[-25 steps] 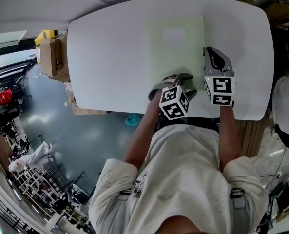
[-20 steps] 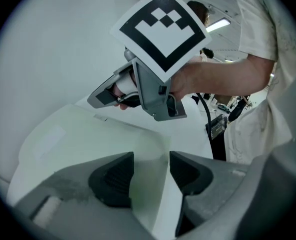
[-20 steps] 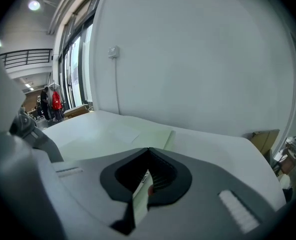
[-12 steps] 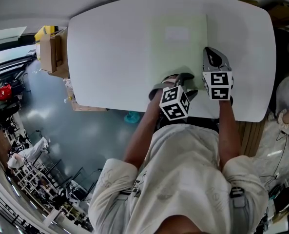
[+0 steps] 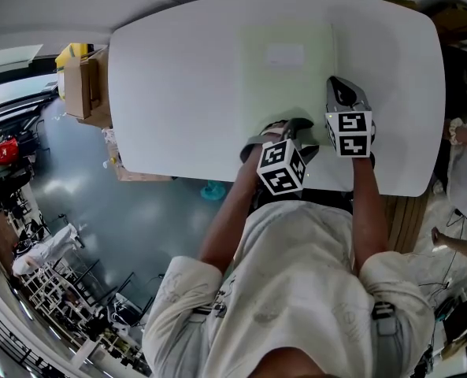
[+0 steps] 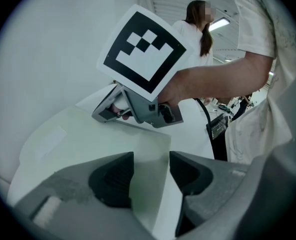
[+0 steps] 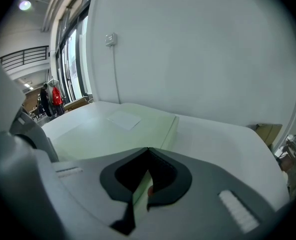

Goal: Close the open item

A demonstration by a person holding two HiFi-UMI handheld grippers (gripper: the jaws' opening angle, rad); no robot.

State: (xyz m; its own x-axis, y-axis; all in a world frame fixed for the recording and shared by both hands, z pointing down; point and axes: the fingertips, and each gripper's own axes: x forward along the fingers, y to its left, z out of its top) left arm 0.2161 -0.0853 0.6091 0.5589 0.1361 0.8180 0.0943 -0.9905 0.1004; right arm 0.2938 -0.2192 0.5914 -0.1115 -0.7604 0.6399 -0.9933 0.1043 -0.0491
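Spanning most of the head view, a white table (image 5: 178,93) has its near edge partly cut off by the person's torso and arms. A pale green folder (image 5: 284,85) lies flat on the table's right half, long side running away from the person. Its near edge is hidden in the head view behind both grippers, so that view does not show whether the cover lies fully down there. A cardboard box (image 5: 79,89) stands off the table's left end, partly cut off by the tabletop.

The left gripper (image 5: 284,126) sits at the folder's near edge. In its own view the left gripper (image 6: 151,171) has its jaws apart, with the folder (image 6: 88,139) corner showing in the gap; whether either pad touches it cannot be made out. The right gripper (image 5: 341,85) sits at the folder's right edge, near the near corner. In its own view the right gripper (image 7: 147,176) has its jaws pressed together on a thin green edge of the folder (image 7: 118,131).

A pale rectangular label (image 5: 284,55) lies on the folder's far half; any print on it is too faint to read.
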